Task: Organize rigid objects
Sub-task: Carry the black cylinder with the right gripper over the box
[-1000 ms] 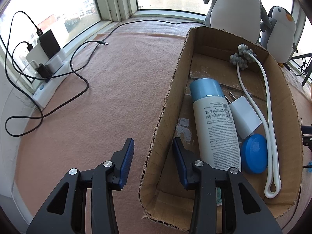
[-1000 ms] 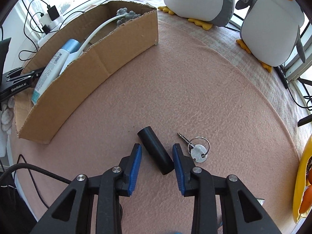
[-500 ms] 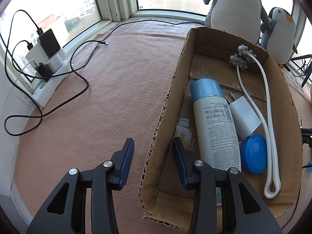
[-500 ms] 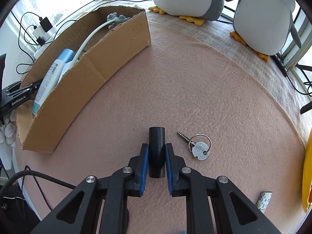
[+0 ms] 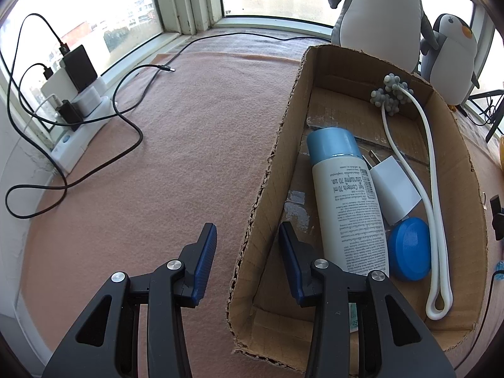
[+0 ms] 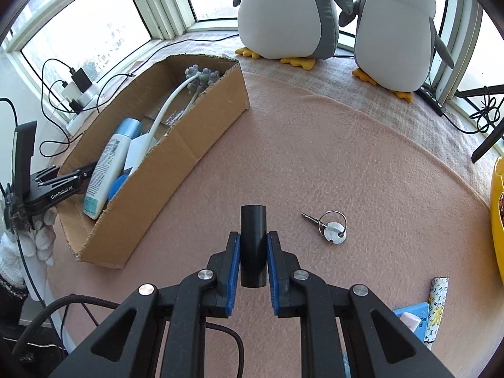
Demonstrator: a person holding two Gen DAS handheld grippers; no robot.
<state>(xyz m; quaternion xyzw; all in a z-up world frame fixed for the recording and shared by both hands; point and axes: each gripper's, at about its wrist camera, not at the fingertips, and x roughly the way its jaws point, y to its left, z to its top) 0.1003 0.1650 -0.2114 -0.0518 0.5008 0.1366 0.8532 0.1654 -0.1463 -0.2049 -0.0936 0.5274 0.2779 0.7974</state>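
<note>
My right gripper [image 6: 253, 247] is shut on a black cylinder [image 6: 253, 239] and holds it above the pink mat. A key on a ring [image 6: 330, 228] lies on the mat just right of it. The cardboard box [image 6: 189, 145] stands to the left and holds a white spray bottle with a blue cap [image 5: 346, 201], a white charger [image 5: 393, 189], a blue round lid [image 5: 409, 249] and a white cord [image 5: 434, 220]. My left gripper [image 5: 247, 245] is open and straddles the box's left wall [image 5: 267, 189] near the front corner.
Two plush penguins [image 6: 283, 15] stand at the back by the window. A power strip with plugs and black cables [image 5: 72, 104] lies at the left. A yellow container [image 6: 497, 220] and small packets [image 6: 438, 302] sit at the right edge.
My right gripper closed on the black cylinder, turned it straight between the fingers and lifted it off the mat. The left gripper stayed still.
</note>
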